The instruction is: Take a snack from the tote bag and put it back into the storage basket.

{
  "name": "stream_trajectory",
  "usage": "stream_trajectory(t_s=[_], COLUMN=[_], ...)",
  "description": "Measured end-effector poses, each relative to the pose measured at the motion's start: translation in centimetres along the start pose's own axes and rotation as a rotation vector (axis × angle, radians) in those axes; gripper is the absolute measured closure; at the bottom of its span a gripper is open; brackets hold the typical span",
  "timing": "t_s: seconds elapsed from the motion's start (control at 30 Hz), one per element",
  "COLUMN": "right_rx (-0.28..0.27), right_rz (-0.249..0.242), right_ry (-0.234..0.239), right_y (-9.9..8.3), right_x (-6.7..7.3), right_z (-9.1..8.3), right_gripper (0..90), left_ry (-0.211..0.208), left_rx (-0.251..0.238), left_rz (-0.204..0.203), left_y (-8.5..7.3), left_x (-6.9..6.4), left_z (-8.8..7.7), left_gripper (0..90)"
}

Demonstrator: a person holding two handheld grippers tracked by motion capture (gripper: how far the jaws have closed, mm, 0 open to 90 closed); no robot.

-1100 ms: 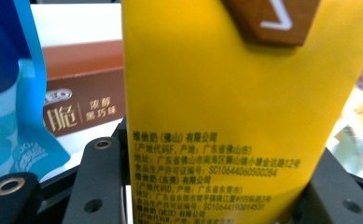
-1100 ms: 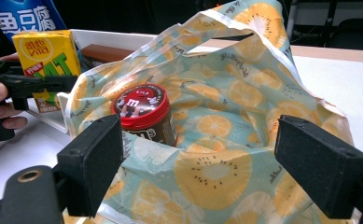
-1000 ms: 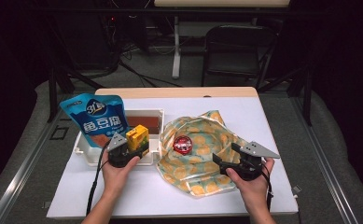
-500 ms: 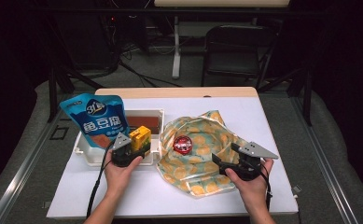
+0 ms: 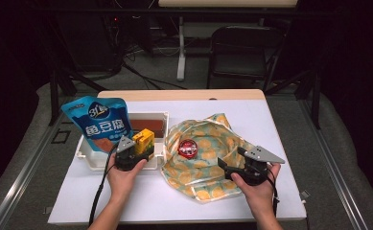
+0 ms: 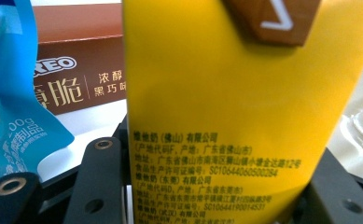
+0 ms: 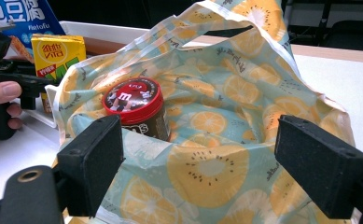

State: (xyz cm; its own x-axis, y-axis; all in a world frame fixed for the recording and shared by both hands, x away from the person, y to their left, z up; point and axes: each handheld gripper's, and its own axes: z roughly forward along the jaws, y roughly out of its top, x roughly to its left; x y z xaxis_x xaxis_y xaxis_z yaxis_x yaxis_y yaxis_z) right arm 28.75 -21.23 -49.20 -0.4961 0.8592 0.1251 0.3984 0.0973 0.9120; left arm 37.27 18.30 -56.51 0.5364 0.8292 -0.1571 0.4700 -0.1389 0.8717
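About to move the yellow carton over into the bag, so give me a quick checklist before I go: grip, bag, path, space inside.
1. Left gripper clamped on yellow carton: ok, jaws on both its sides.
2. Carton clear of the white tray: cannot tell, its base is hidden.
3. Fruit-print bag mouth open: ok, spread wide.
4. Right gripper holding the bag: not ok, jaws stand open, apart from the fabric.
5. Space inside: ok, red-lidded jar sits to one side.
6. Blue pouch out of the path: ok, on the far side from the bag.
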Motion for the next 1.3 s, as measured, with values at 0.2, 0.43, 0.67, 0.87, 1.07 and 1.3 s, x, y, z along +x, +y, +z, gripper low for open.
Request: stream_trajectory(t_s=[0.2,0.43,0.67,0.87,1.07,1.3], right_rx=[0.003,0.01,0.018,0.017,0.023,0.023], right_rz=[0.005,0.007,0.003,0.003,0.003,0.002], right_ry=[-0.007,-0.013,-0.009,-0.01,-0.013,-0.018], right_y=[-0.2,-0.4,-0.5,-0.5,-0.6,-0.6], right_x=[-0.1,-0.4,-0.4,-0.2,-0.3,-0.4], right_z=[0.0,-0.1,0.1,0.2,0.2,0.2], right_gripper=[15.0,15.0,14.9,14.8,14.8,14.8], left_ry=[-0.004,-0.01,-0.001,-0.014,-0.01,-0.035], left_rx=[0.022,0.046,0.058,0.042,0.022,0.021], left_rz=[0.029,0.017,-0.02,-0.023,-0.02,-0.013], left_y=[-0.1,-0.2,-0.5,0.0,0.2,0.3], left_x=[-0.3,-0.2,-0.2,0.1,0.0,-0.6], left_z=[-0.2,-0.4,-1.2,-2.3,-3.5,-4.7], left_gripper=[49.3,45.3,32.0,30.8,33.5,37.8])
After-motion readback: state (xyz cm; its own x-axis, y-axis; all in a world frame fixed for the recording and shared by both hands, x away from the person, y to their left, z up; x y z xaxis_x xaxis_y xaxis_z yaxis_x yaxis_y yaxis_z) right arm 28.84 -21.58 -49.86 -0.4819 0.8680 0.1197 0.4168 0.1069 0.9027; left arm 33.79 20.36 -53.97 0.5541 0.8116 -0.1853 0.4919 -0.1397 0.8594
